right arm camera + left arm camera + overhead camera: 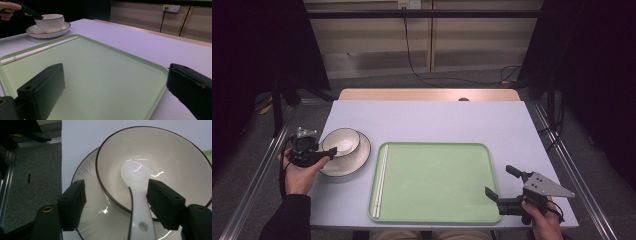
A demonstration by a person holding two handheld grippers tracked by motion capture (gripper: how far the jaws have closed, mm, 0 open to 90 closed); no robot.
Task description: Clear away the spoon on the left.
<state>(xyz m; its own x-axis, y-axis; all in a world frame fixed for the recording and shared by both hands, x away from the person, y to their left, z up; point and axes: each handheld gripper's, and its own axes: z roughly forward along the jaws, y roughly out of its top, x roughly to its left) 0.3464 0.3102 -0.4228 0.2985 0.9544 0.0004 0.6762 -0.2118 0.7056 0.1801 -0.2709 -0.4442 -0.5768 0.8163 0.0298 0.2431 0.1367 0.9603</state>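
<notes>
A white bowl [341, 140] with a dark rim stands on a white plate [357, 160] at the table's left. A white spoon [135, 173] lies in the bowl [155, 150], its handle leaning out over the near rim above the plate [92, 220]. My left gripper [326, 150] hovers at that rim, open, and the spoon handle runs between its jaws, close to the right one. My right gripper [498, 180] is open over the near right corner of a green tray [437, 185]. White chopsticks [380, 182] lie along the tray's left side.
The pale table [437, 120] stretches bare behind the tray. The right gripper view shows the tray's rim [160, 70], the chopsticks [37, 51] and the bowl [50, 22] farther off. Metal rails and dark floor flank the table.
</notes>
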